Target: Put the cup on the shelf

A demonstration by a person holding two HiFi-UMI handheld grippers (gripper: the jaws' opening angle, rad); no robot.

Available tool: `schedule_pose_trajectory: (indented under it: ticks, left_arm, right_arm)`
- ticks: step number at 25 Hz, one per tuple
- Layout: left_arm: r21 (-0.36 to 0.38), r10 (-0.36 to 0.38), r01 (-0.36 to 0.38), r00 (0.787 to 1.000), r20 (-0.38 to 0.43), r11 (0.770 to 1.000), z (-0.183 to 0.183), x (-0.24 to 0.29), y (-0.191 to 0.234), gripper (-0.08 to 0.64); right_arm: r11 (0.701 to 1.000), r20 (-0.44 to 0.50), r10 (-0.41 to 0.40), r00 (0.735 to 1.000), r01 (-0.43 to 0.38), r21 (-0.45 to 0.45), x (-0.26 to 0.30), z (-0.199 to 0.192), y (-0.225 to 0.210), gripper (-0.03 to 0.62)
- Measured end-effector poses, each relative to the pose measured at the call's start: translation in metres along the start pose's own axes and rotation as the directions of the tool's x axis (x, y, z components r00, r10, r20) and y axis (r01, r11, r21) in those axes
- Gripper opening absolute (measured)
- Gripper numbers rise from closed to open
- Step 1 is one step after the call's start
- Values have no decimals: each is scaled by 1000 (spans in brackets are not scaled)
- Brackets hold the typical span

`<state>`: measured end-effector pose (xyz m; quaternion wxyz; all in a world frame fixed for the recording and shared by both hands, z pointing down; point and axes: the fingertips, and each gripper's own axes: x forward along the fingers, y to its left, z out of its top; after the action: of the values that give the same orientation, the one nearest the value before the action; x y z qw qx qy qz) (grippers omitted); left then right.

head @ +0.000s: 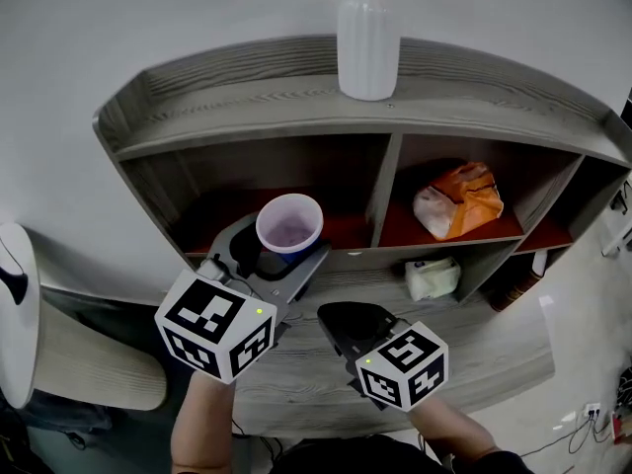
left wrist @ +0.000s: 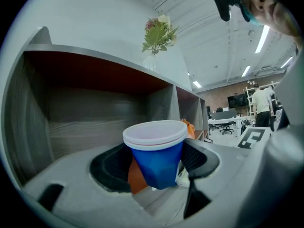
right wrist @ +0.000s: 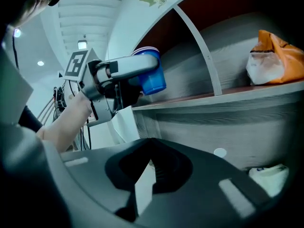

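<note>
My left gripper [head: 279,257] is shut on a blue cup [head: 289,227] with a white rim, gripping its lower body between the two jaws. The cup [left wrist: 156,152] stands upright, just in front of the shelf's left compartment [head: 212,205], a little above the front edge of that compartment's red board. From the right gripper view the cup [right wrist: 152,78] and left gripper [right wrist: 124,71] hang at that edge. My right gripper [head: 354,324] sits lower and to the right, before the lower board, shut with nothing in it [right wrist: 150,146].
A white vase [head: 368,38] of flowers stands on the shelf top. An orange and white bag [head: 457,201] fills the right compartment. A white packet [head: 432,277] lies on the lower board. A white rounded object [head: 20,314] is at the far left.
</note>
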<state>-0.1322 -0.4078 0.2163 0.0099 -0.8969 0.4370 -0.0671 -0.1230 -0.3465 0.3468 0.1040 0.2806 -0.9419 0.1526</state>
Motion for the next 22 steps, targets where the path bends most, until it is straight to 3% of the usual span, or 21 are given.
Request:
schedule_pose_trajectory:
  ticks: [11, 22]
  left_arm:
    - [81, -147, 150, 988, -43, 985, 2, 41, 1, 311]
    - [131, -324, 351, 927, -187, 927, -15, 61, 3, 314]
  right_arm:
    - [999, -27, -40, 999, 41, 31, -2, -10, -14, 0]
    - [997, -30, -63, 998, 64, 44, -3, -10, -28, 0]
